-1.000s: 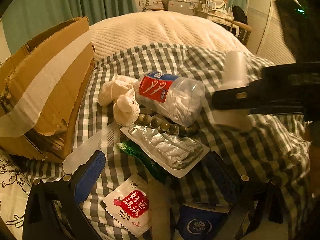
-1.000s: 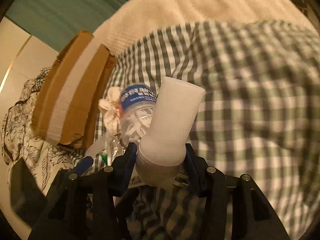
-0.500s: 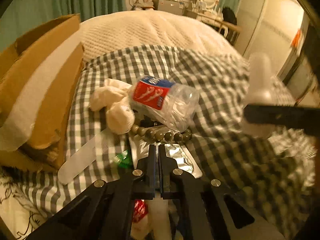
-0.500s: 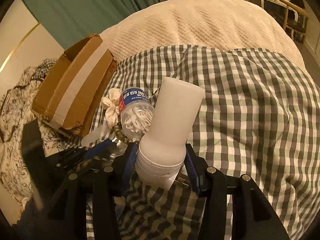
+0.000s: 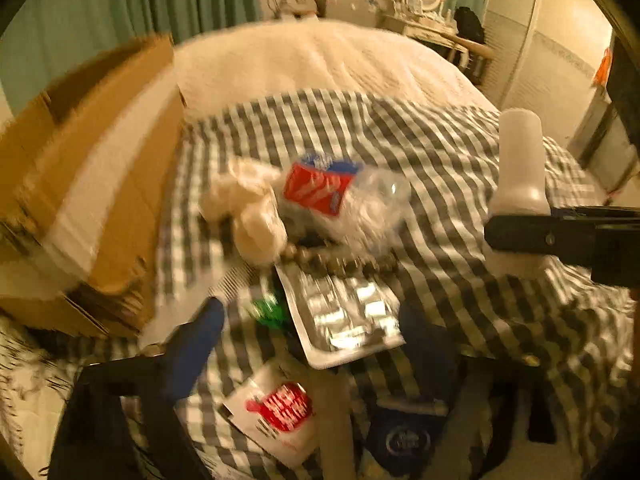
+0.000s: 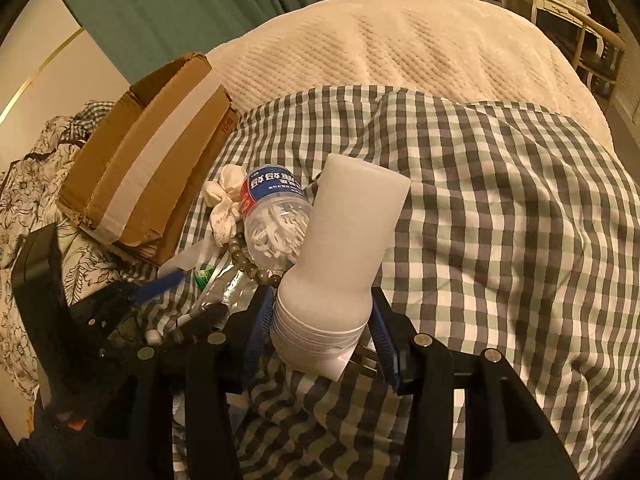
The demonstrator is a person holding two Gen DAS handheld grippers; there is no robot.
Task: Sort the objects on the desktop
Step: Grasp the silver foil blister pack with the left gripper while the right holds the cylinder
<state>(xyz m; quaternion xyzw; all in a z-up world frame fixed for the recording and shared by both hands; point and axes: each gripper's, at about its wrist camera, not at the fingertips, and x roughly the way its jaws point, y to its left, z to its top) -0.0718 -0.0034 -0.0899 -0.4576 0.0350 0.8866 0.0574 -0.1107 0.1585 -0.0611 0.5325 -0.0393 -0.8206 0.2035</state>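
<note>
My right gripper (image 6: 320, 324) is shut on a white plastic bottle (image 6: 344, 248) and holds it above the checked cloth (image 6: 500, 220); the bottle also shows at the right of the left wrist view (image 5: 520, 176). My left gripper (image 5: 316, 344) is open over a foil blister pack (image 5: 344, 320). Beyond it lie a bead bracelet (image 5: 340, 264), a clear jar with a red and blue label (image 5: 340, 200), a white scrunchie (image 5: 252, 208) and a green item (image 5: 268, 310). A red and white sachet (image 5: 280, 412) and a blue tissue pack (image 5: 404, 436) lie under the left gripper.
A cardboard box (image 5: 84, 184) with a white tape band stands at the left, open at the top; it also shows in the right wrist view (image 6: 148, 164). A cream quilt (image 6: 400, 40) covers the bed beyond the cloth. A flat white strip (image 6: 188, 256) lies by the box.
My left gripper was open, shut half a second ago, and has opened again over the blister pack. The right gripper has kept hold of the white bottle and pulled back a little.
</note>
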